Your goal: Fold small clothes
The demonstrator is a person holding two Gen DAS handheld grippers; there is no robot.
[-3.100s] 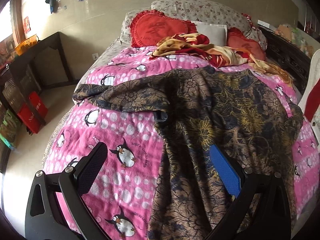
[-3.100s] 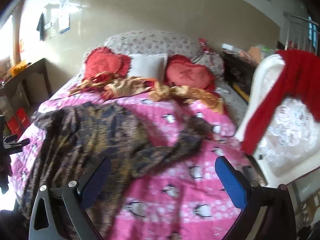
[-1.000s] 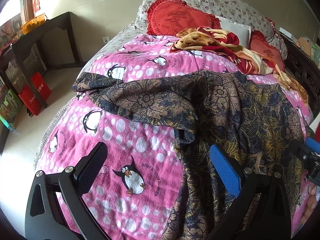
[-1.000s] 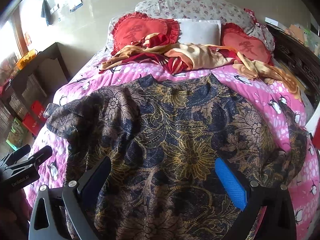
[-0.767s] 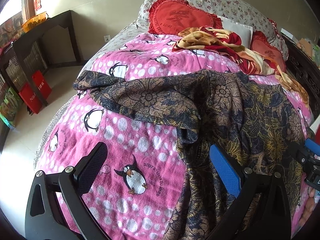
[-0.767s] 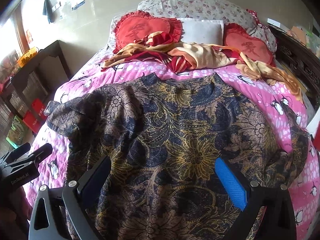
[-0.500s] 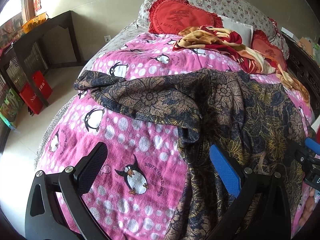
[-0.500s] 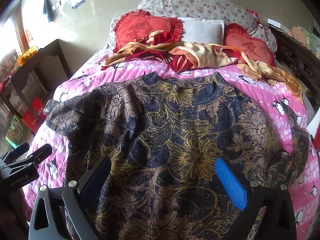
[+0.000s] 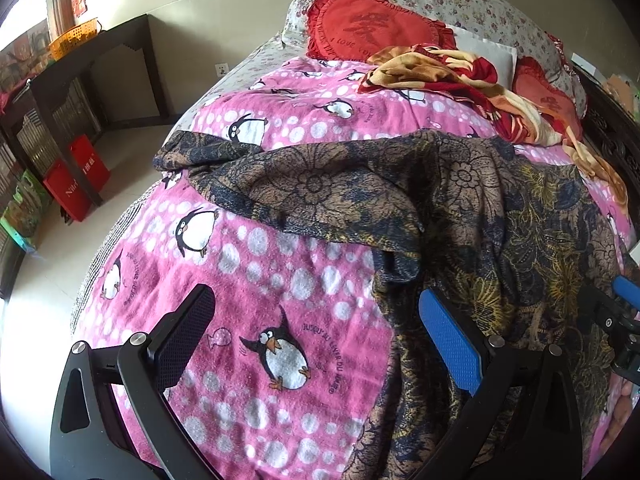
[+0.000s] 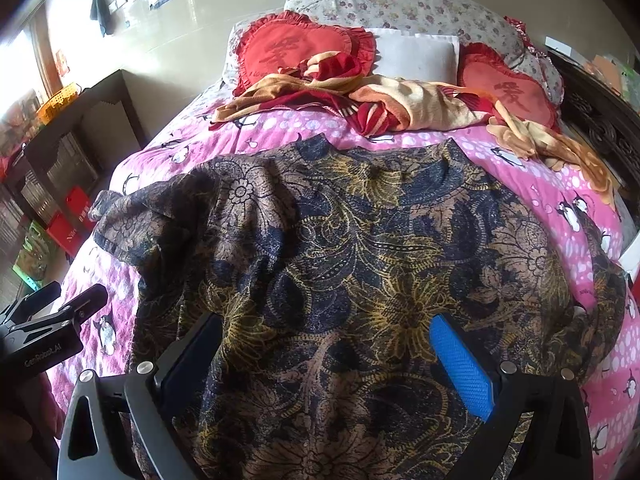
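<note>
A dark blue and gold floral shirt (image 10: 380, 264) lies spread on a pink penguin blanket (image 9: 256, 280), neckline toward the pillows. Its left sleeve (image 9: 320, 188) is crumpled and stretches toward the bed's left edge. My right gripper (image 10: 324, 344) hovers open over the shirt's lower body, holding nothing. My left gripper (image 9: 316, 328) is open above the blanket beside the shirt's left side seam; its blue pad sits over the shirt edge. The right gripper's tip (image 9: 620, 312) shows at the right edge of the left wrist view. The left gripper (image 10: 52, 320) appears at the left in the right wrist view.
Red heart cushions (image 10: 296, 48), a white pillow (image 10: 416, 54) and a rumpled red and gold cloth (image 10: 384, 100) lie at the bed's head. A dark wooden desk (image 9: 84, 64) and red bags (image 9: 76, 176) stand left of the bed. A dark carved frame (image 10: 600, 120) borders the right.
Over three seconds both grippers shifted; the right now looks straight down the shirt's body. In the last second, almost nothing moved; the left gripper edged slightly forward.
</note>
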